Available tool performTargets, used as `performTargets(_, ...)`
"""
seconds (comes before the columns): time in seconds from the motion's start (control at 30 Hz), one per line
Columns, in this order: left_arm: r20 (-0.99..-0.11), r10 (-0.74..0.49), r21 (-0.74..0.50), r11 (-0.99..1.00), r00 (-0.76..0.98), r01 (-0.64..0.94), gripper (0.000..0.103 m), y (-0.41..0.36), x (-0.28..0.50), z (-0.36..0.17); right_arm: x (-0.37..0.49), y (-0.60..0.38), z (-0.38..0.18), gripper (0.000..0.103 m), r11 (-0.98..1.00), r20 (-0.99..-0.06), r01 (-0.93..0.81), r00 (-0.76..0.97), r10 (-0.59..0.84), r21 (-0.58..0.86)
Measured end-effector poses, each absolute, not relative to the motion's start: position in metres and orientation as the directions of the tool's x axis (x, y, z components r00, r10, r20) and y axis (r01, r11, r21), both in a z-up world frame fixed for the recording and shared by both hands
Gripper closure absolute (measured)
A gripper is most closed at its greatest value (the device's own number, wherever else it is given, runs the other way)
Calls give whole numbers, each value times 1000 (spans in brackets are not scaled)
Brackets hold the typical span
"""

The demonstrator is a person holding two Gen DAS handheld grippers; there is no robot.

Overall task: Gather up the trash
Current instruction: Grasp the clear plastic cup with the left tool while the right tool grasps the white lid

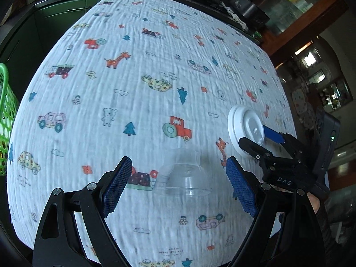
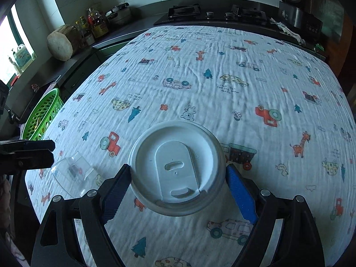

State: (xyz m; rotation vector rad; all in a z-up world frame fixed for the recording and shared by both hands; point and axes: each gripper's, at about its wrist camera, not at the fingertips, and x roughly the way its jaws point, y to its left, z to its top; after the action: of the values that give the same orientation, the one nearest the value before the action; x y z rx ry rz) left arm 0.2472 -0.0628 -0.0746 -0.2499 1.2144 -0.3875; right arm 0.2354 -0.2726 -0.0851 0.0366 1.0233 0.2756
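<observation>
A clear plastic dome lid (image 1: 183,174) lies on the patterned cloth between the open jaws of my left gripper (image 1: 178,184); the pads stand apart from it. It also shows in the right wrist view (image 2: 72,173) at the left. A white paper cup with a white lid (image 2: 176,166) stands between the jaws of my right gripper (image 2: 178,184). The left pad (image 2: 116,191) touches the rim; the right blue pad (image 2: 241,194) is close beside it. In the left wrist view the cup (image 1: 245,130) sits in the right gripper (image 1: 263,139).
A green perforated basket (image 2: 43,114) stands at the table's left edge, also in the left wrist view (image 1: 6,115). A stove, a rice cooker and jars line the counter behind. The cartoon-printed cloth (image 2: 222,77) covers the table.
</observation>
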Motion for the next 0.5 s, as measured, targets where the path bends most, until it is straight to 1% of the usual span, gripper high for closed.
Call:
performTargets(0.27, -895, -389, -340, 912, 218, 230, 18, -94, 253, -97, 225, -286, -79, 21, 967, -829, -180, 501, 249, 181)
performTargets(0.4, -906, -374, -325, 914, 197, 241, 20, -100, 252, -106, 223, -288, -78, 21, 967, -827, -172, 503, 250, 187)
performTargets(0.47, -907, -376, -328, 912, 188, 246, 28, -101, 252, -109, 224, -287, -77, 21, 967, -827, -174, 504, 251, 187)
performTargets(0.5, -907, -379, -330, 911, 184, 248, 34, -101, 252, -111, 225, -286, -78, 21, 966, -826, -176, 503, 252, 187)
